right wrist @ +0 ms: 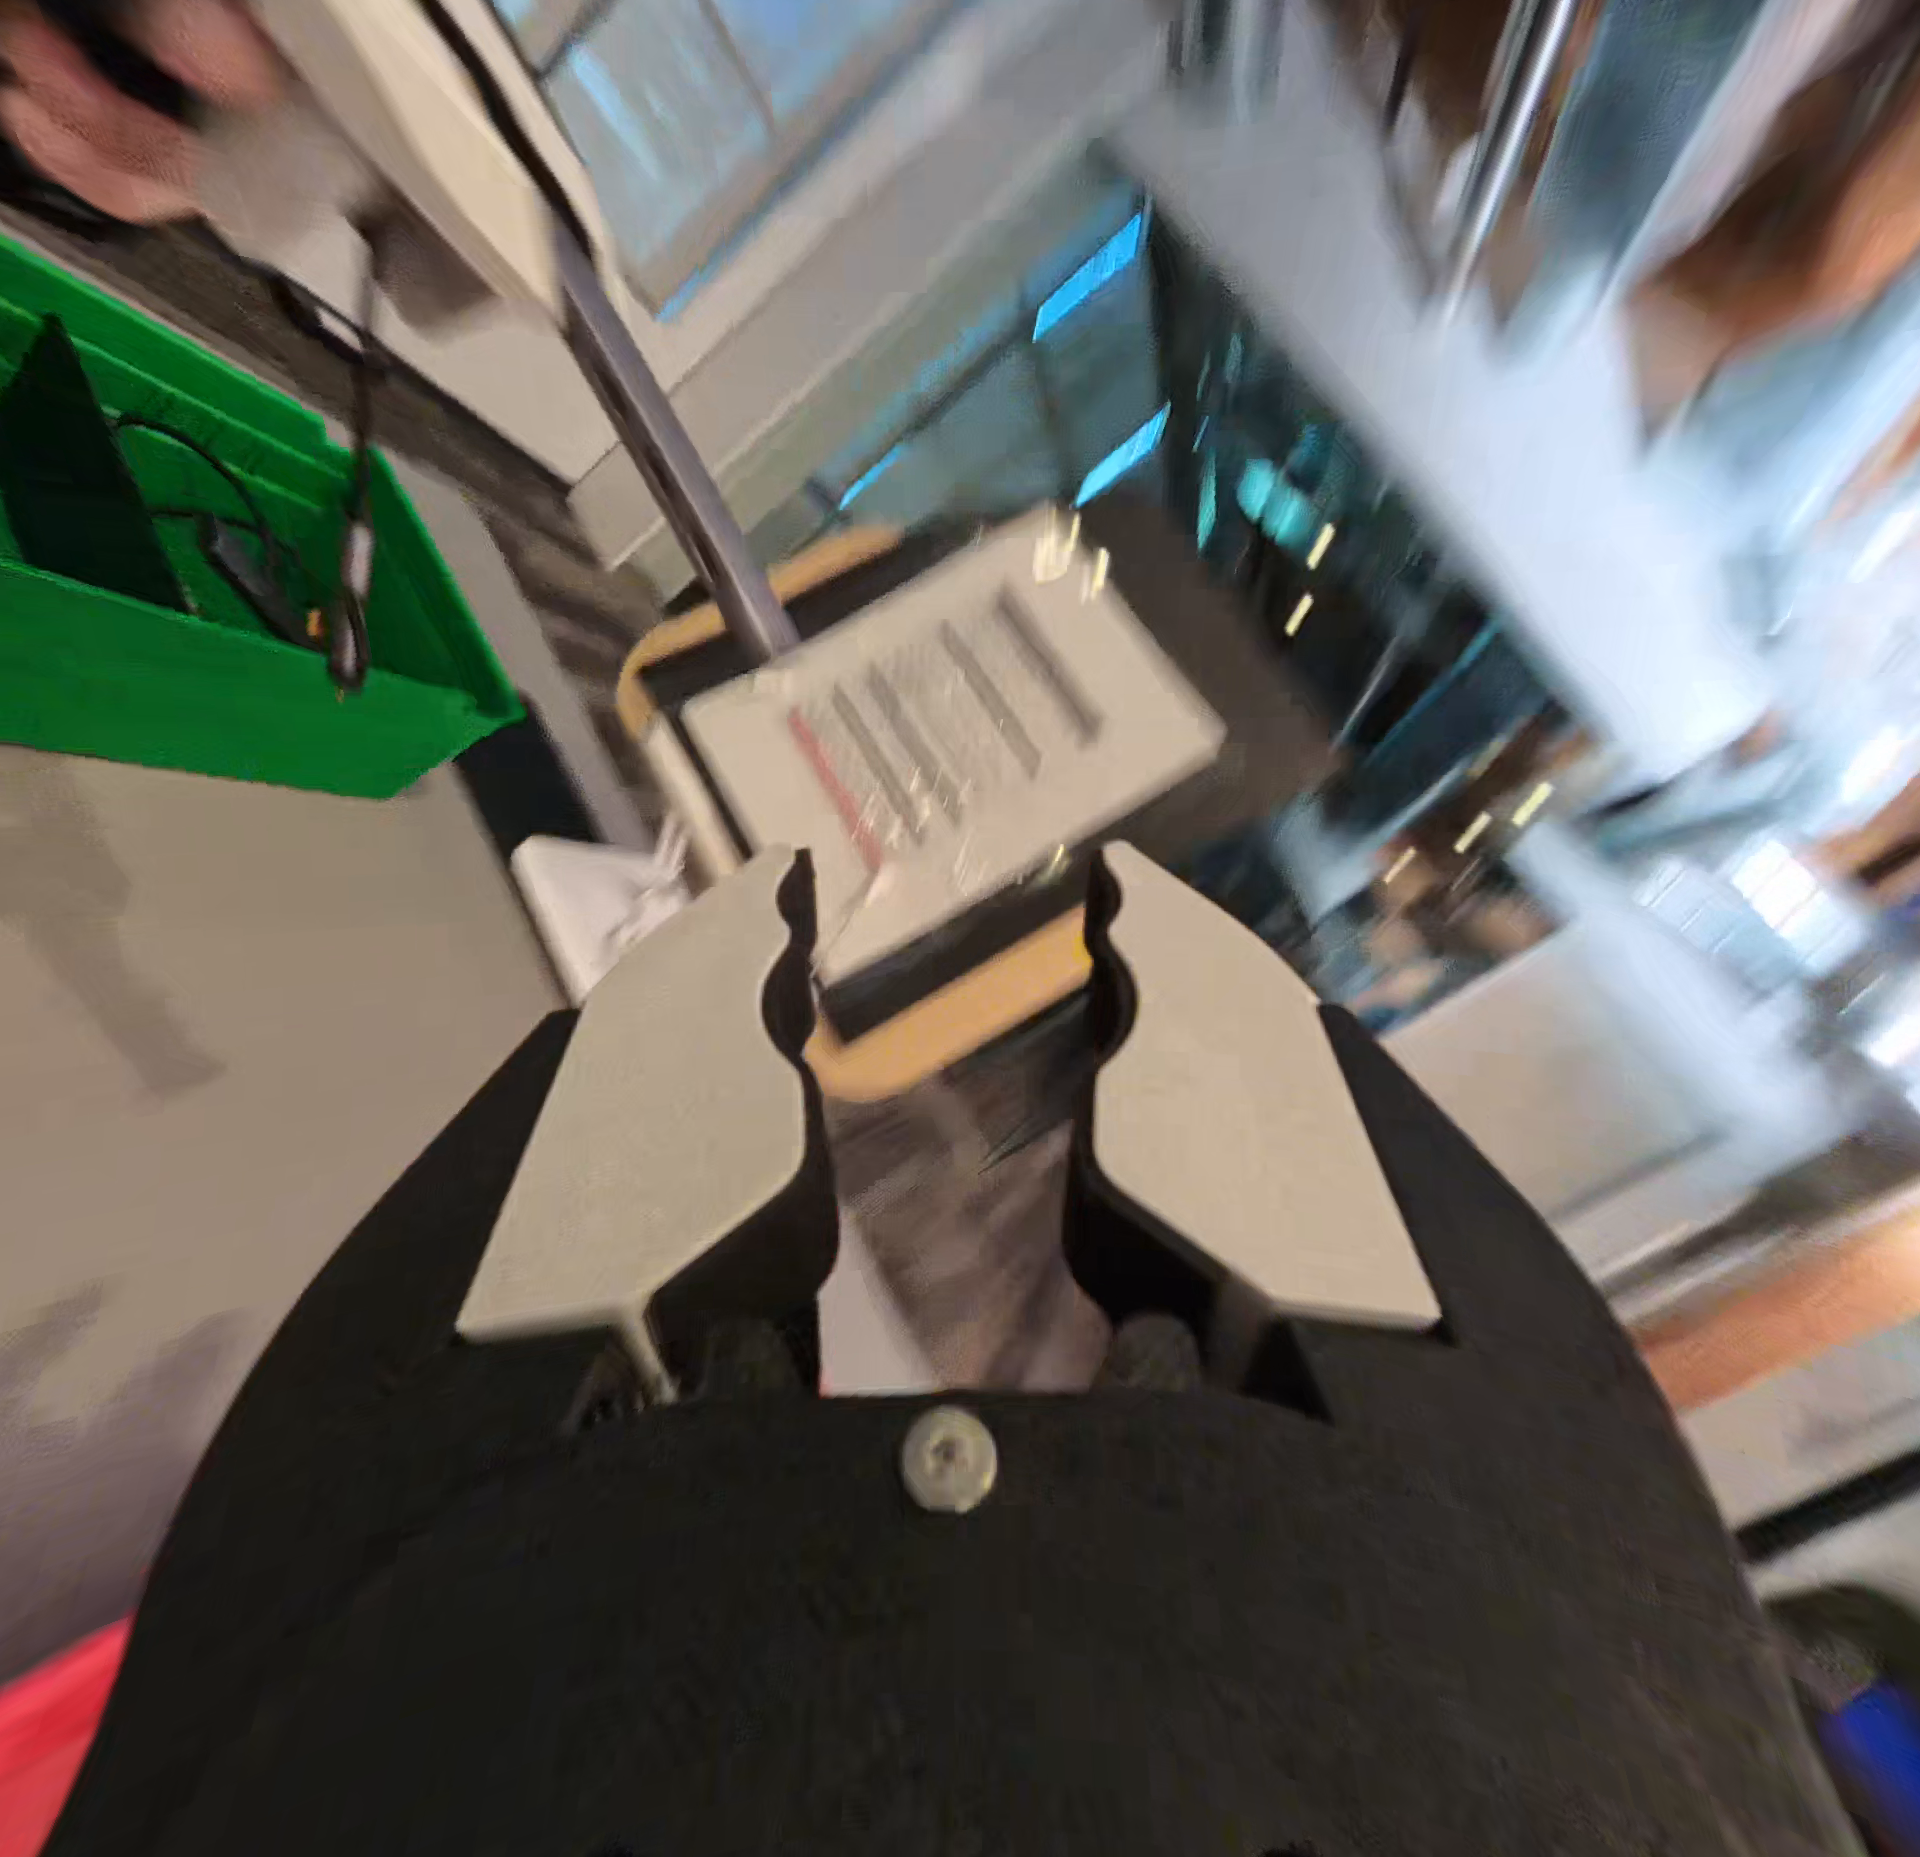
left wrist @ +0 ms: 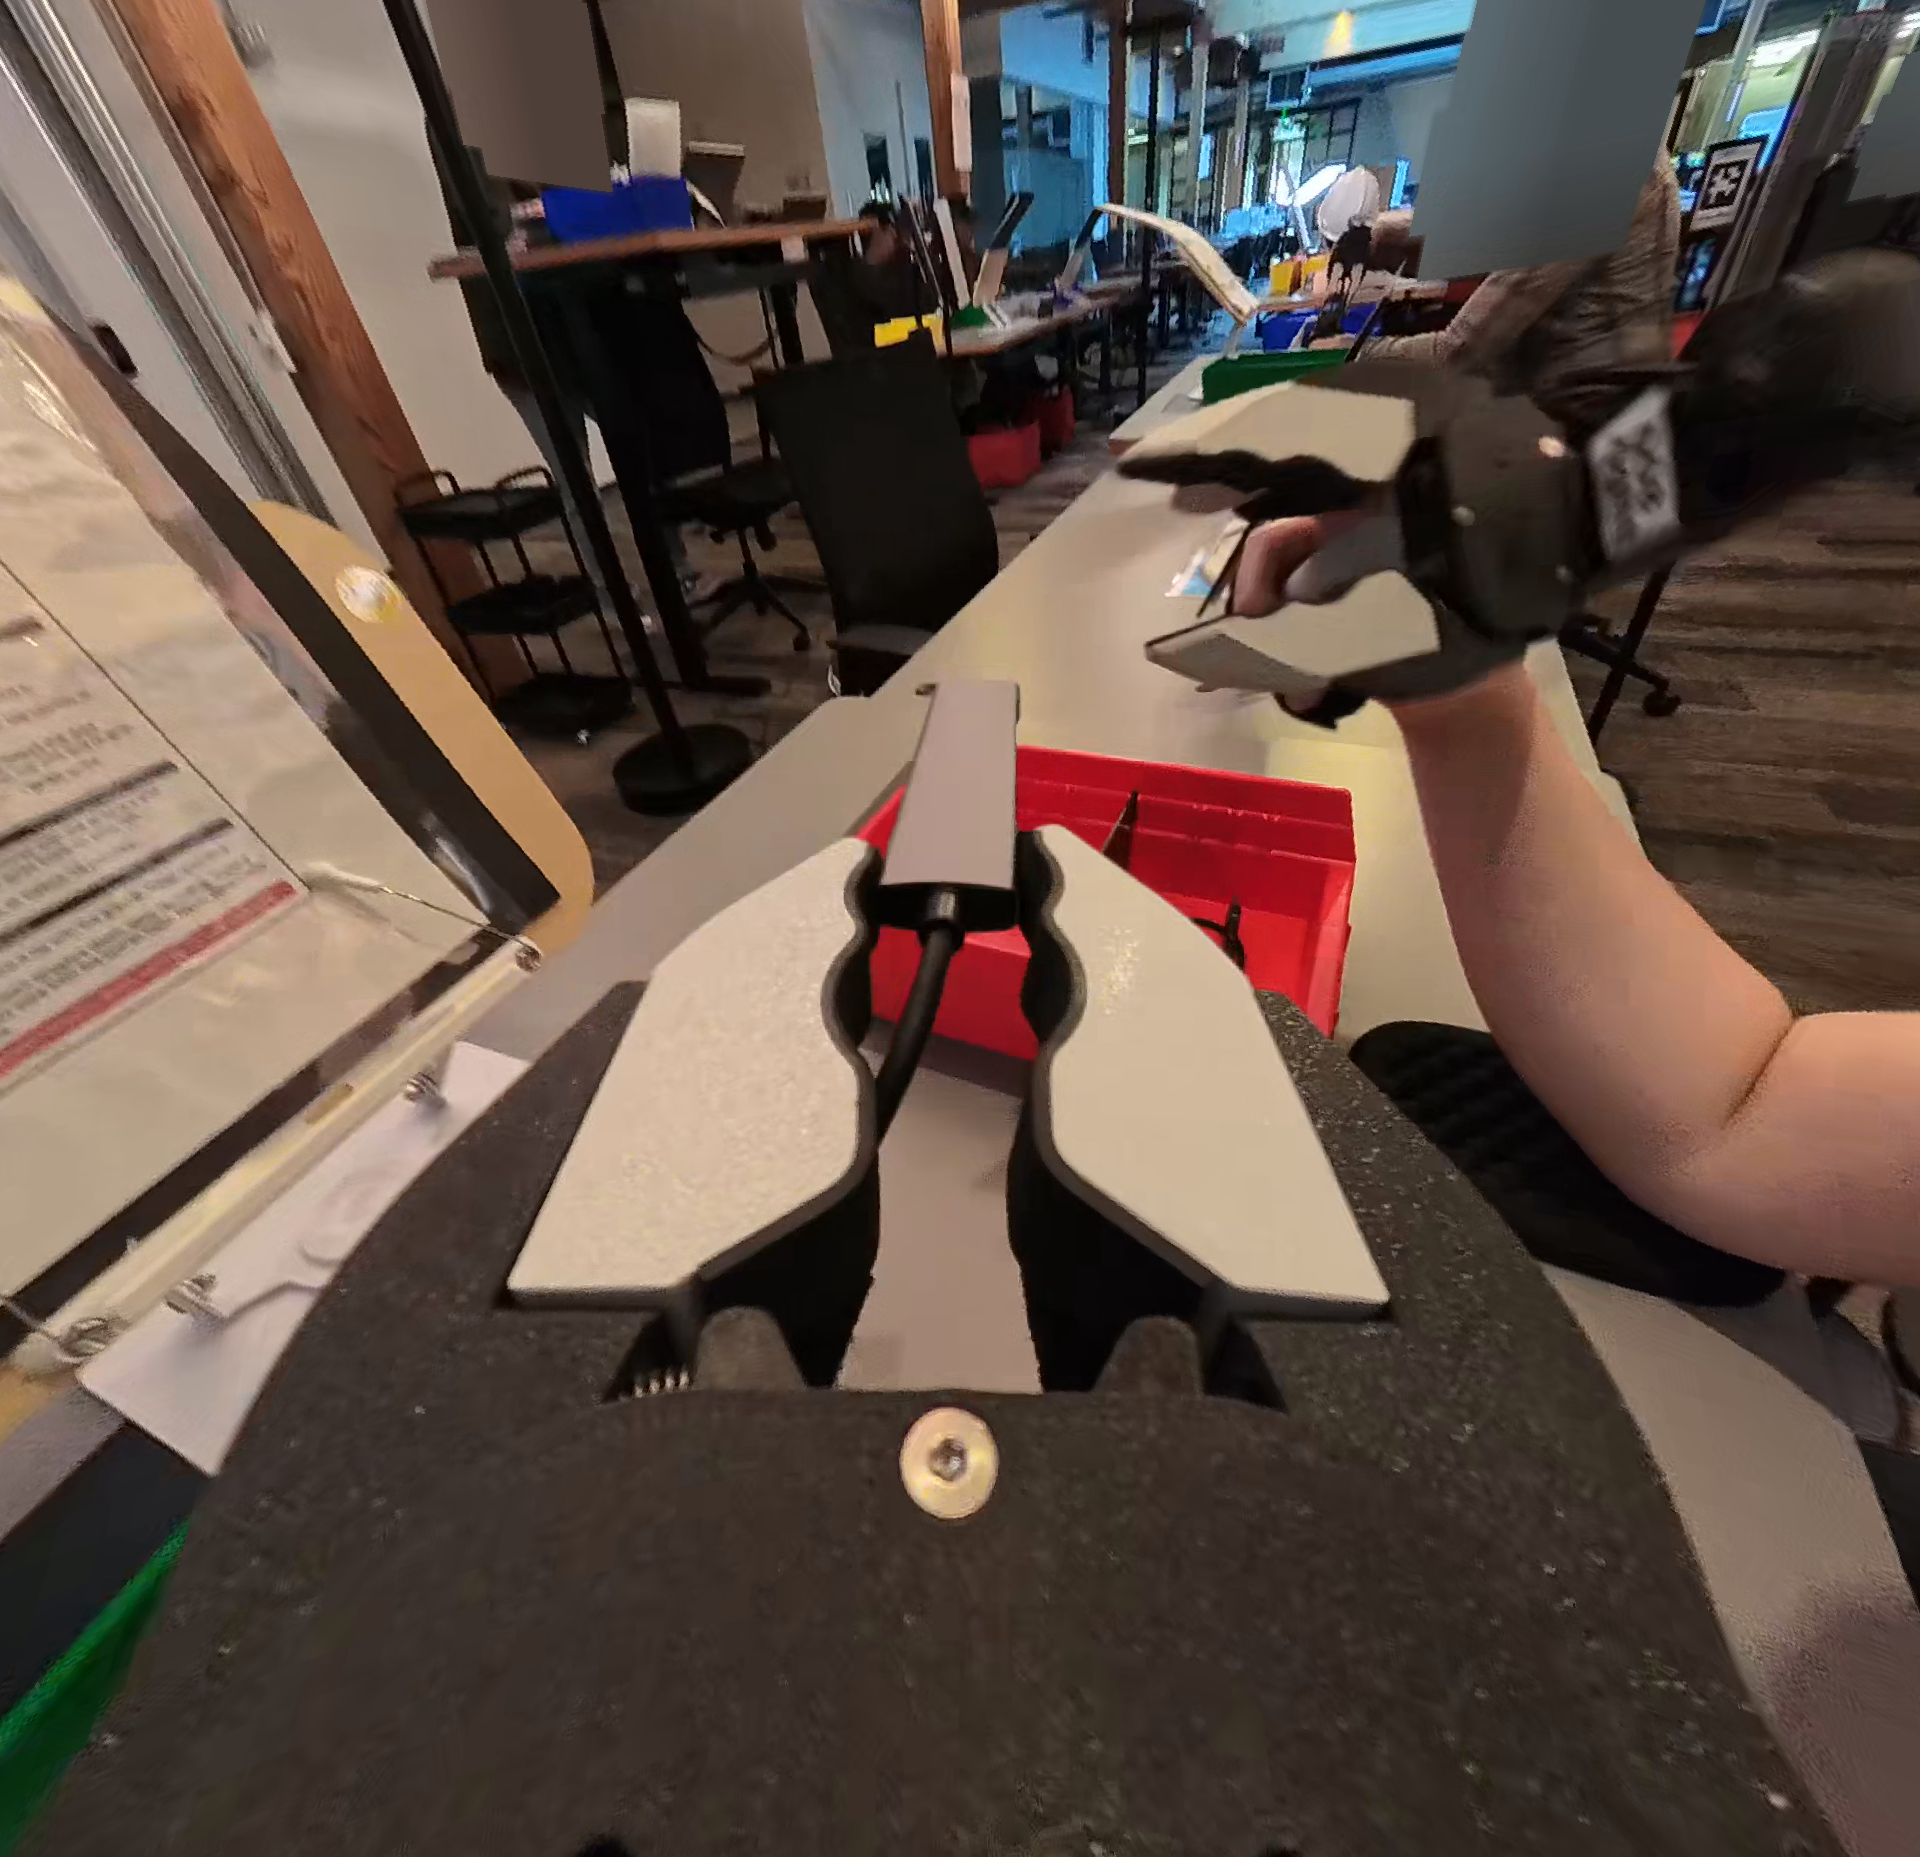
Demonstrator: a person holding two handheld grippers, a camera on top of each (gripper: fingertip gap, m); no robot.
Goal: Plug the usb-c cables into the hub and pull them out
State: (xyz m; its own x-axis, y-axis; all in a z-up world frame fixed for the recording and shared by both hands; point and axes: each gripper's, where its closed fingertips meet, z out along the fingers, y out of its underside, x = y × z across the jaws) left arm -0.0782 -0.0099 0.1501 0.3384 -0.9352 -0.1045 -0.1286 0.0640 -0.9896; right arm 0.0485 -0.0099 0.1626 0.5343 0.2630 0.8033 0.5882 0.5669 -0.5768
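A slim dark-grey hub with a short black cable at its near end is held above a red bin, pointing away, clamped between the left gripper's fingertips.

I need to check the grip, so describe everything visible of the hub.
The hub is a slim, dark grey bar, metallic-looking, pointing away from the camera. The left gripper clamps its near end between both fingertips, holding it in the air above the red bin. A short black cable leaves that near end and drops between the fingers. No plugged cable is visible.
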